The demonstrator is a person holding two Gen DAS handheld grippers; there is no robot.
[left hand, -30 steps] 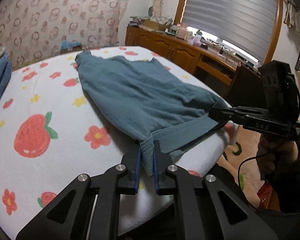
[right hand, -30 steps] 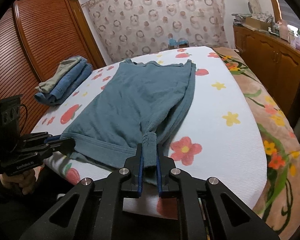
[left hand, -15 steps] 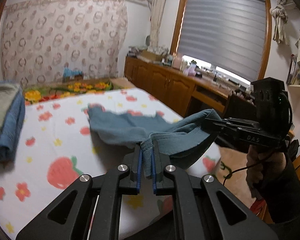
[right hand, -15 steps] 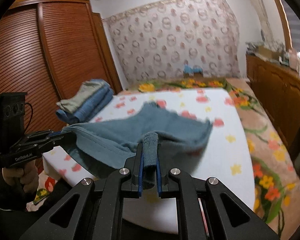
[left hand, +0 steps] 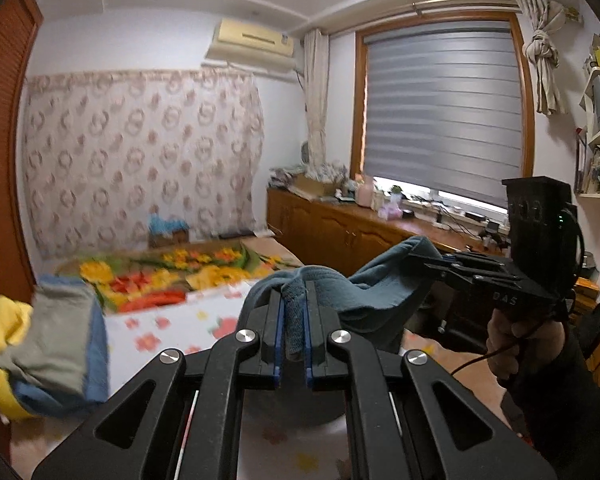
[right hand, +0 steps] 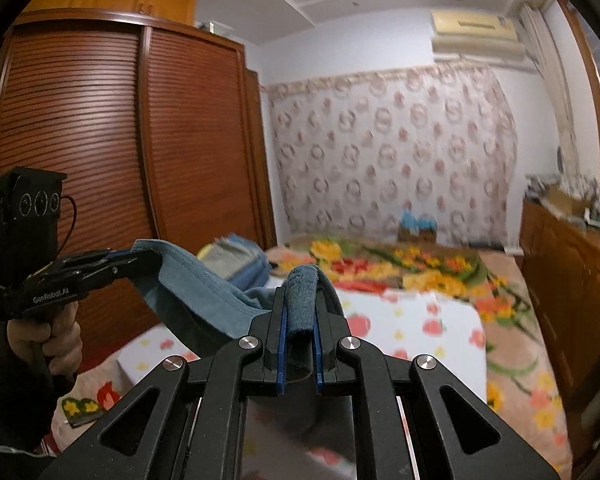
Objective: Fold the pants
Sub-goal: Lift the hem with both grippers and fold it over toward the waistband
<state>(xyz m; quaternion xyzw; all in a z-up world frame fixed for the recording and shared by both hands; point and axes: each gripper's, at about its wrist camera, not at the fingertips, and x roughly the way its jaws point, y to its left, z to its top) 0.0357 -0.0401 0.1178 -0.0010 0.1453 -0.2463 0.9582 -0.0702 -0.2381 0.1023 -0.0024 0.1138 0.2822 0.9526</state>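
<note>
Bedroom with a fruit-and-flower-printed bed [left hand: 168, 326] and a louvred wardrobe [right hand: 100, 140]. Teal pants [left hand: 380, 292] are held clear of the bed, stretched between both grippers. Left gripper [left hand: 291, 330]: jaws clamped narrowly on a bunched fabric edge. Right gripper [right hand: 300, 330]: jaws likewise pinched on cloth. Folded clothes [left hand: 52, 352] are seen stacked at the bed's left side.

The left gripper [left hand: 292, 320] was clamped tight on a fold of cloth [left hand: 374, 298], pointing nearly level, slightly down. The right gripper [right hand: 300, 320] was likewise pinched on the cloth, also aimed a little below level. Both were held up side by side, each gripped by a hand [right hand: 56, 336] below its black handle.
</note>
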